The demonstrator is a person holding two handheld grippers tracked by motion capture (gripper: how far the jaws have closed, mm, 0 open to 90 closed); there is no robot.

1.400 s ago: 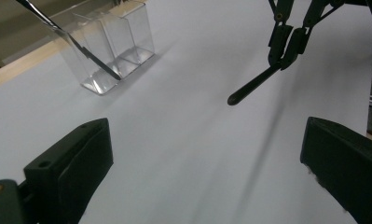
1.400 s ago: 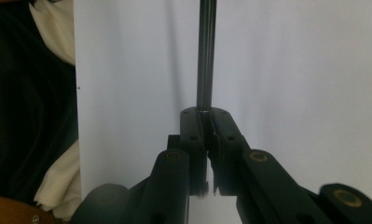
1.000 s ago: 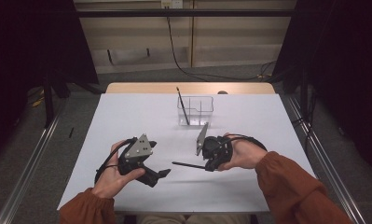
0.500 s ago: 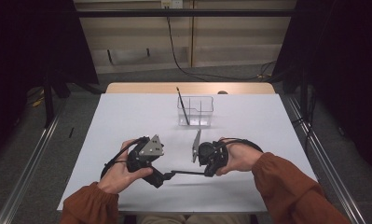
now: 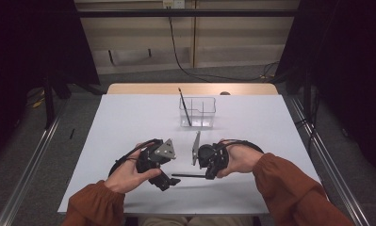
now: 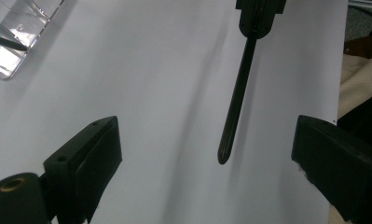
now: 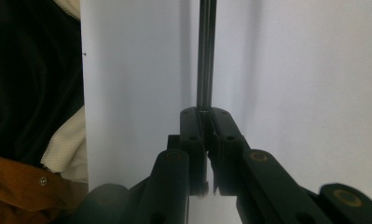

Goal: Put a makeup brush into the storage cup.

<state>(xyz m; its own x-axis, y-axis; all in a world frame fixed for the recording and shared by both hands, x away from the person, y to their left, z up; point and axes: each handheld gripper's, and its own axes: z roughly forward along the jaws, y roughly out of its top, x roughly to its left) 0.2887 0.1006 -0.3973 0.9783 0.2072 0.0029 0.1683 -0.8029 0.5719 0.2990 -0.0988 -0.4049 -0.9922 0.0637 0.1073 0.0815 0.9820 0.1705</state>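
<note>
1. A thin black pen [image 5: 188, 176], or possibly a stylus (hard to tell at this size), is clamped by one end in the right gripper [image 5: 208, 170], jaws closed tight on it. It's held level just above the tabletop [image 5: 129, 117], close to the near edge, tip aimed at the left gripper [image 5: 169, 179].
2. The left gripper's jaws are spread wide with nothing in them; in the left gripper view the pen's free tip [image 6: 223, 156] sits between them, not touched yet.
3. Looks like a handover. To do it well, the left jaws should be slid further along the shaft so more than the tip gets pinched, squared to the pen, then closed before the right lets go.
4. Count: two pens, one held and one leaning in the clear plastic organiser [image 5: 204, 117] towards the far edge; one organiser; two grippers.
</note>
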